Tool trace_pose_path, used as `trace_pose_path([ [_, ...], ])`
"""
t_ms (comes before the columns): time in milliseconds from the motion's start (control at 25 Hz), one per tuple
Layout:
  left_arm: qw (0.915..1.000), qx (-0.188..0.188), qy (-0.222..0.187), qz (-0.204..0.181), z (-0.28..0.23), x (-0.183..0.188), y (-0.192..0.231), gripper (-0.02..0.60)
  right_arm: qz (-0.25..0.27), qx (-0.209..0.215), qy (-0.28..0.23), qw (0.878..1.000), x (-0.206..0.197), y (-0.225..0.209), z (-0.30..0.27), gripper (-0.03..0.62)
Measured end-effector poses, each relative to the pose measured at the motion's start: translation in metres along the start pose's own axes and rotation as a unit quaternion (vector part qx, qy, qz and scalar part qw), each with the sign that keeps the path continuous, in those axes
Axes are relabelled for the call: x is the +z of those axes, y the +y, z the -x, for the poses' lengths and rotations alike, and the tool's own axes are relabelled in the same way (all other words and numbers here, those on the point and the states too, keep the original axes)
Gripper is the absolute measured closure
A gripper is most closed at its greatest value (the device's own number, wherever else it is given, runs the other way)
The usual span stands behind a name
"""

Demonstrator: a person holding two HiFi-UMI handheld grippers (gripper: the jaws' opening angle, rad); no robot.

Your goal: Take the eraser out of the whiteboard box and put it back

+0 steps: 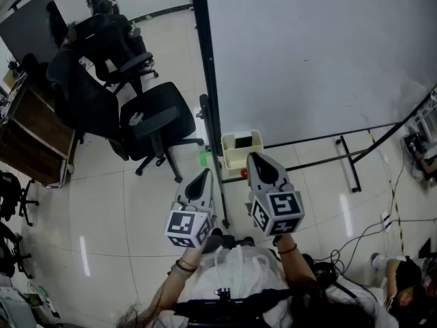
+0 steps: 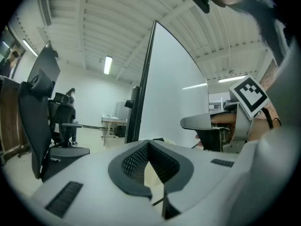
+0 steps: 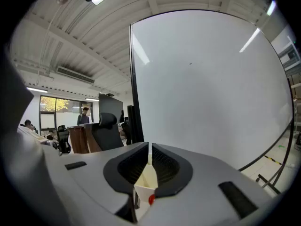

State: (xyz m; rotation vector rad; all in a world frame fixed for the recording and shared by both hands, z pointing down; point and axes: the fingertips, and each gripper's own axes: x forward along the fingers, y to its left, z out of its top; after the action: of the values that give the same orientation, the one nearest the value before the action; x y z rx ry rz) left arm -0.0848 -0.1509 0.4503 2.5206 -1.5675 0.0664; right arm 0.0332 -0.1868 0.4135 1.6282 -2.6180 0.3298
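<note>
A cream box (image 1: 242, 157) hangs at the bottom edge of the whiteboard (image 1: 314, 53), next to its black post. A dark thing, which looks like the eraser (image 1: 244, 142), lies inside it. A small red thing (image 1: 244, 173) sits just under the box. My right gripper (image 1: 254, 157) is held level with its tip close in front of the box, jaws all but together and nothing between them. In the right gripper view the box (image 3: 146, 179) and the red thing (image 3: 151, 199) show past the jaws. My left gripper (image 1: 205, 176) is to the left of the post, shut and empty.
Black office chairs (image 1: 153, 125) stand to the left of the whiteboard post (image 1: 208, 80), and a wooden desk (image 1: 34, 139) is further left. The whiteboard stand's foot (image 1: 349, 164) and cables (image 1: 392, 203) lie on the tiled floor at right. A small green item (image 1: 203, 159) is by the post.
</note>
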Motion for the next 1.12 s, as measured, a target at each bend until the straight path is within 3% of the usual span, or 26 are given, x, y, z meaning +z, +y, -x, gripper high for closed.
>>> trace_pose_path([
  [80, 1.0, 0.0, 0.0, 0.0, 0.0, 0.001, 0.0, 0.597, -0.01, -0.001, 0.004, 1.0, -0.001, -0.004, -0.013, 0.477],
  [160, 1.0, 0.0, -0.001, 0.0, 0.0, 0.001, -0.001, 0.597, -0.021, -0.012, 0.012, 1.0, -0.003, -0.012, -0.027, 0.328],
  [200, 1.0, 0.0, -0.001, 0.0, 0.0, 0.001, -0.001, 0.597, -0.022, -0.02, 0.022, 0.999, -0.005, -0.016, -0.036, 0.295],
  [320, 1.0, 0.001, -0.002, 0.001, 0.0, 0.001, 0.0, 0.597, 0.003, -0.04, 0.088, 0.995, -0.029, -0.03, -0.067, 0.281],
  [520, 0.9999, 0.008, -0.006, 0.003, 0.001, 0.003, 0.004, 0.597, 0.059, -0.077, 0.202, 0.974, -0.055, -0.032, -0.099, 0.281],
  [640, 0.9999, 0.012, -0.008, 0.004, 0.001, 0.004, 0.008, 0.597, 0.086, -0.109, 0.234, 0.962, -0.064, -0.036, -0.109, 0.299],
  [880, 0.9999, 0.012, -0.01, 0.005, 0.0, 0.005, 0.009, 0.597, 0.075, -0.082, 0.218, 0.97, -0.058, -0.032, -0.107, 0.307],
  [1120, 0.9999, 0.011, -0.007, 0.004, -0.001, 0.004, 0.008, 0.597, 0.082, -0.053, 0.089, 0.991, 0.019, -0.023, -0.06, 0.309],
])
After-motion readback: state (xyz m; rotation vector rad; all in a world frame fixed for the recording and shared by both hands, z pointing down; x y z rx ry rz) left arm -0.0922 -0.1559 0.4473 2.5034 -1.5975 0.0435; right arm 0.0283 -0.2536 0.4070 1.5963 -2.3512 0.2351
